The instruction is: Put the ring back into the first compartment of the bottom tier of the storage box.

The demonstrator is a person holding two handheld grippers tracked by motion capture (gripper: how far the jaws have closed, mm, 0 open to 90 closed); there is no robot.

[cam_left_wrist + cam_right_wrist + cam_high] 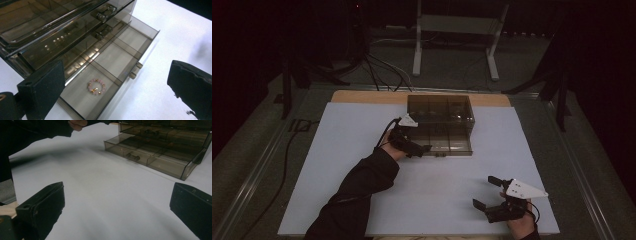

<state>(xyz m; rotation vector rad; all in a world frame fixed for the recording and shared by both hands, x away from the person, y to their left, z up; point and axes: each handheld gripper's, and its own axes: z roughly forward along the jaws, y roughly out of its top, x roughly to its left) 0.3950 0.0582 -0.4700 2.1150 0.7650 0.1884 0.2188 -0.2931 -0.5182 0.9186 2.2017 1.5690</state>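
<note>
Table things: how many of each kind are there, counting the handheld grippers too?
Smoky clear drawer box: 1
Pulled-out drawer: 1
Pink bead bracelet, lying in the drawer's end compartment: 1
Handheld grippers, left and right, both with fingers open: 2
Total: 5

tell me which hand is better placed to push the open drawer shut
Left, likely: the left gripper hovers open at the drawer holding the bead bracelet, while the right gripper sits open far off.
</note>
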